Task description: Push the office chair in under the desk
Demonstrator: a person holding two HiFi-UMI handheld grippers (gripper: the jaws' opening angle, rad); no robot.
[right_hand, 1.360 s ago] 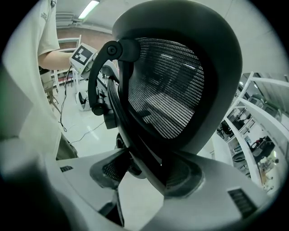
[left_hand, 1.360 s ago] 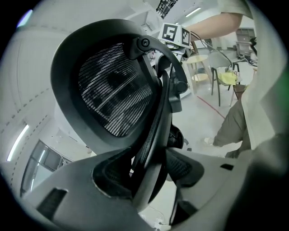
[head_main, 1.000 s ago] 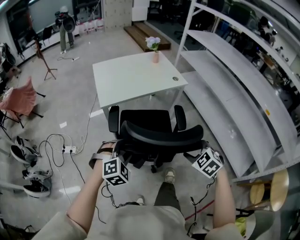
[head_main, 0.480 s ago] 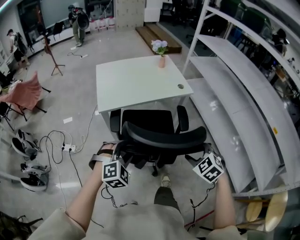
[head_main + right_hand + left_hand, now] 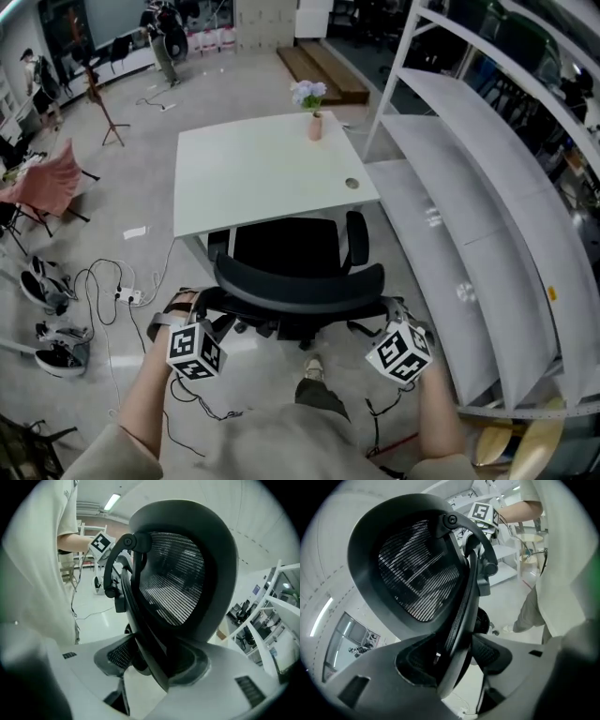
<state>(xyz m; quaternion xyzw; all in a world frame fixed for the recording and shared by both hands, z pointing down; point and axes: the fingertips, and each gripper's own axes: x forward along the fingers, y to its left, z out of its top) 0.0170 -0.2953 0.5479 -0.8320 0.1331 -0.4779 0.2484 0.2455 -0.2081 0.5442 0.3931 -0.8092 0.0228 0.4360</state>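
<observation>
At centre, office chair (image 5: pixel 286 251), front of seat at the near edge of the surface (image 5: pixel 253 178), backrest (image 5: pixel 300 289) on the near side. On the surface, flower vase (image 5: pixel 314 120) by the far edge, toward the right; cable hole (image 5: pixel 352 184) near the right-hand near corner. To the right, shelving rack (image 5: pixel 469 225) just beside the surface. On the floor (image 5: pixel 141 197) to the left, cables (image 5: pixel 108 281) and power strip (image 5: pixel 128 296); farther left, folding chair (image 5: pixel 42 183); well behind, a standing person (image 5: pixel 167 33).

Light: bright, even, from overhead; we see a ceiling strip lamp (image 5: pixel 111 501) | Glare: sheen on floor (image 5: pixel 131 202) | Edges: fisheye bend, black corners in gripper views | Focus: our nearest foreground blurs
</observation>
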